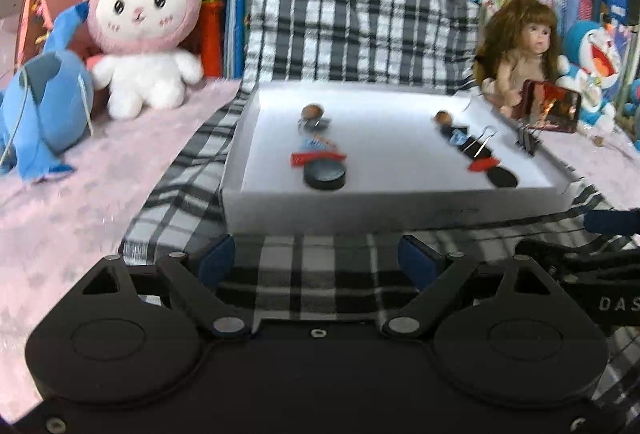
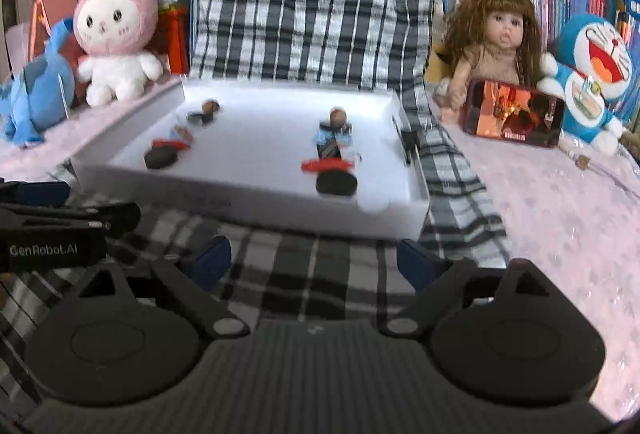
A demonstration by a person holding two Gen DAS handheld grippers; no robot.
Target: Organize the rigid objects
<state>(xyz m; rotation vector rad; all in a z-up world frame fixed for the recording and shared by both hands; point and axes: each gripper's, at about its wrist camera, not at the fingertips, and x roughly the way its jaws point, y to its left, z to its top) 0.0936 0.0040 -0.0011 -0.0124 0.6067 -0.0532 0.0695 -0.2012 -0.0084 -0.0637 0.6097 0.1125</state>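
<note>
**Left wrist view: two rows of small things wait in the white tray**

In the left wrist view we see our left gripper (image 1: 316, 260) wide open and empty, low over the checked cloth (image 1: 280, 274), just before the white tray (image 1: 392, 206). Our right gripper (image 2: 316, 260) is also wide open and holds nothing, in front of the same tray.

Inside the tray lie two rows of small rigid pieces. The left row ends in a black disc (image 1: 325, 174) with a red clip (image 1: 318, 157) touching it behind. The right row has a binder clip (image 1: 478, 144) and a second black disc (image 1: 502, 177) near the front wall. One more black clip (image 1: 528, 143) sits on the right rim.

We judge that these pieces are light, stiff and a little slippery, so they can slide on the smooth tray floor. We would take the disc across its round edge, and the binder clip by its black body, not by the thin wire handles.
</note>
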